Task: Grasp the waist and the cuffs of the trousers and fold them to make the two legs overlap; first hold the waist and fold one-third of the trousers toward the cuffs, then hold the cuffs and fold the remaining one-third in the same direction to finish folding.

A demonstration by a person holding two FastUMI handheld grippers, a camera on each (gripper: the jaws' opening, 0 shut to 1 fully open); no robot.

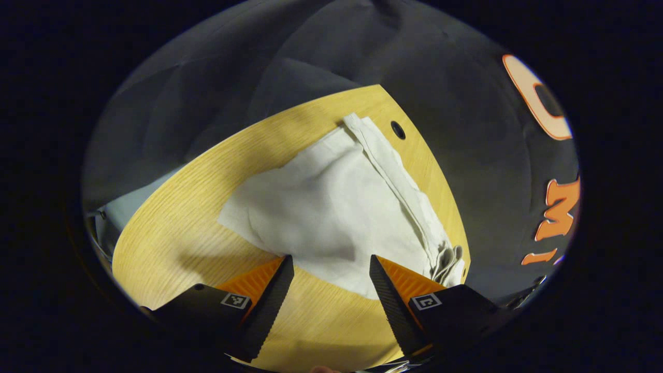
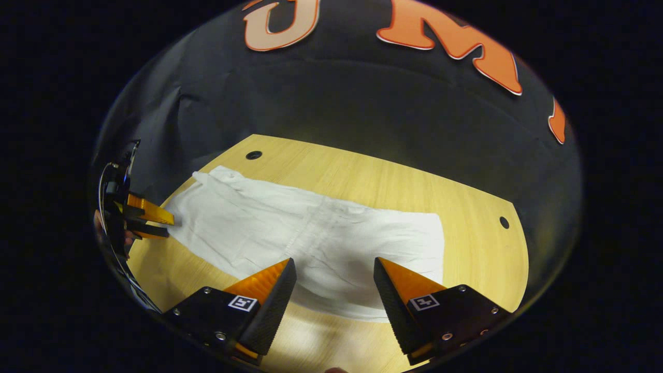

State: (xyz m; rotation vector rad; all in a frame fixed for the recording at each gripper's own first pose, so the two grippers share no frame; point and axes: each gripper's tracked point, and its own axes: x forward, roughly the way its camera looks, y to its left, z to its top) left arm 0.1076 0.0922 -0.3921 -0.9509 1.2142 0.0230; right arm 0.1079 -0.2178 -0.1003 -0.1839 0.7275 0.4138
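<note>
Left gripper [image 1: 331, 267] jaws wide, holding nothing, hovering above near edge of trousers [image 1: 336, 207]. Right gripper [image 2: 334, 269] likewise wide, empty, over near hem of trousers [image 2: 311, 233].

Table [image 2: 466, 207]: light wood, trousers spread flat across middle, long axis running along table from left gripper's side to right gripper's. One end near left gripper [image 2: 147, 217], bunched seam edge [image 1: 440, 254] toward far side.

Progress, as judged: legs look already overlapped into one band; neither third-fold made yet. Which end is waist: cannot tell.

Cable hole [image 2: 254, 155] beyond far corner.
</note>
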